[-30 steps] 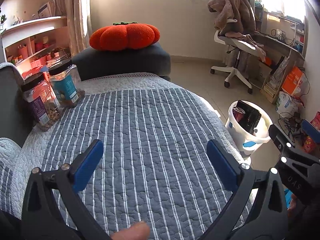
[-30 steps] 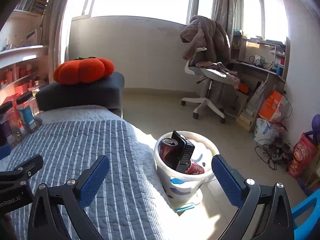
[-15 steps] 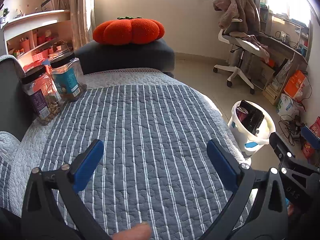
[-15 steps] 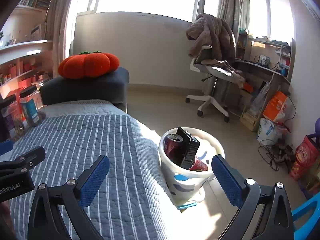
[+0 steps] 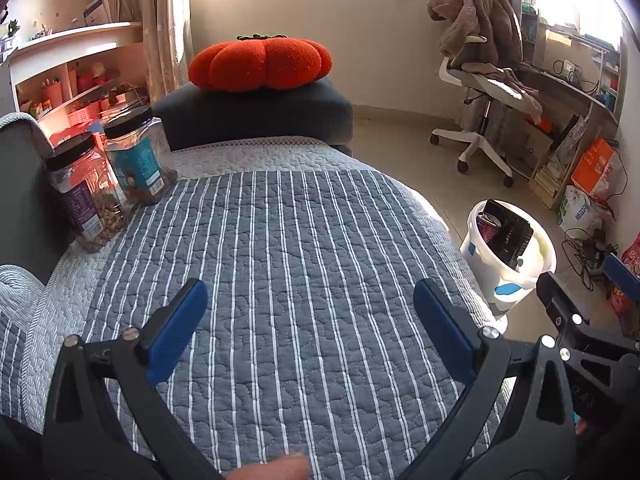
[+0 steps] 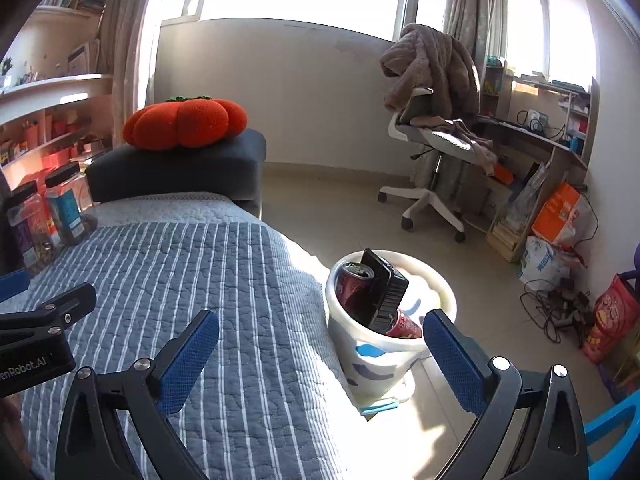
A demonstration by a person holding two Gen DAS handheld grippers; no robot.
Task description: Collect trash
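Hovering: left gripper (image 5: 310,324) over quilt (image 5: 280,240), fingers spread | right gripper (image 6: 322,354) beside bin (image 6: 384,354), fingers spread

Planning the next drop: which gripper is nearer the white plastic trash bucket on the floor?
Right. The right gripper hovers at the bed's edge, the white plastic trash bucket just ahead of it. The left gripper sits over the striped quilt, bucket off to its right.
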